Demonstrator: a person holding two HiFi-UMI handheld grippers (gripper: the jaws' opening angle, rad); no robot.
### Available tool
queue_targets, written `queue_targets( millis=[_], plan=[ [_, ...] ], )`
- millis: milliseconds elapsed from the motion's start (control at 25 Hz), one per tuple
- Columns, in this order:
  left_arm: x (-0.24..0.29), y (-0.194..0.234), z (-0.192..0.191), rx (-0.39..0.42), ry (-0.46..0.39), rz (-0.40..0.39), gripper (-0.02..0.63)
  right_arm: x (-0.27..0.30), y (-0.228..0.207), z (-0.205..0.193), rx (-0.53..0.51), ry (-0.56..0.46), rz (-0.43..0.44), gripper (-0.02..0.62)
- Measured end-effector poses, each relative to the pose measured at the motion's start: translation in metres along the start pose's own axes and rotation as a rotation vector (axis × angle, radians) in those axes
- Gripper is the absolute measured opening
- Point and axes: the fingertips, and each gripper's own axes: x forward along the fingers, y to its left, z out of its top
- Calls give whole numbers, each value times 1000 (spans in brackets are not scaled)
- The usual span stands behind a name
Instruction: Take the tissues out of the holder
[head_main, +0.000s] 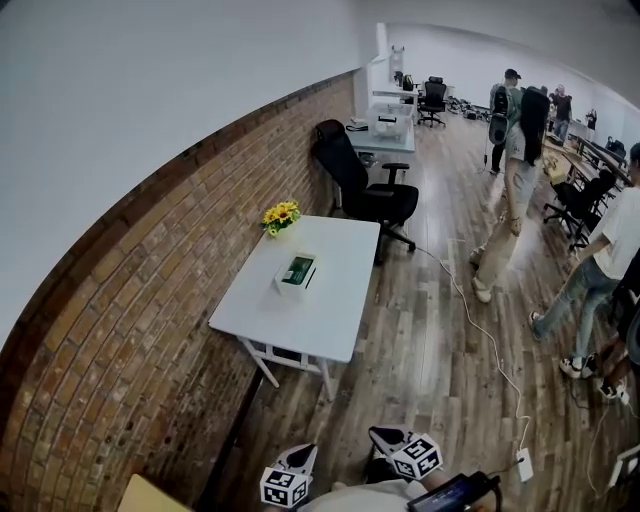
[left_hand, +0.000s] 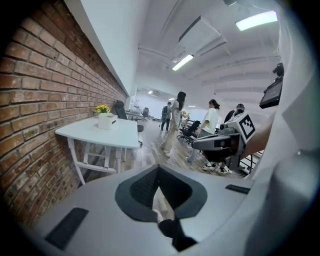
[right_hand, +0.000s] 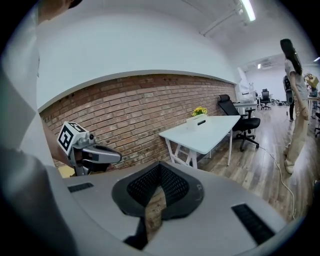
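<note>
The holder (head_main: 296, 272), a white box with a dark green top, sits near the middle of a white table (head_main: 330, 310). It is too small to tell whether any tissue pokes out of it. Just beyond it, at the table's far corner by the wall, stands a bunch of yellow flowers (head_main: 281, 215). One long side of the table runs against a brick wall (head_main: 150, 330). Past the far end of the table is a black office chair (head_main: 365, 190). A wooden floor (head_main: 420, 380) stretches away to the table's right. Several people (head_main: 515, 190) stand or walk there, well apart from the table.

My left tongs (head_main: 298, 458) and right tongs (head_main: 388, 437) show at the bottom edge of the head view. They are close to my body, side by side and well apart from the table, and both point toward it. In the left gripper view, my left tongs' jaws are pressed together at the tips with nothing between them. In the right gripper view, my right tongs' jaws meet the same way, closed and empty.
</note>
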Motion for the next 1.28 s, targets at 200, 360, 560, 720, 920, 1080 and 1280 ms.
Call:
queue_targets(
  millis=[200, 360, 560, 720, 920, 1080, 1280],
  plan=[
    [-1, 13, 18, 0, -31, 27, 8, 9, -4, 16, -12, -7, 2, 6],
    [-4, 16, 27, -19, -43, 50, 8, 14, -7, 24, -13, 11, 14, 6],
    [-3, 30, 30, -47, -44, 98, 8, 27, -13, 33, -21, 26, 49, 5],
    [4, 36, 31, -81, -31, 125, 8, 40, -21, 38, -19, 42, 80, 6],
    [28, 42, 43, -101, -17, 148, 8, 57, -46, 54, -25, 49, 110, 6],
    [54, 48, 62, -98, -5, 167, 8, 70, -76, 68, -23, 45, 120, 6],
    [93, 53, 91, -81, 6, 187, 8, 84, -117, 86, -7, 29, 132, 6]
  ],
)
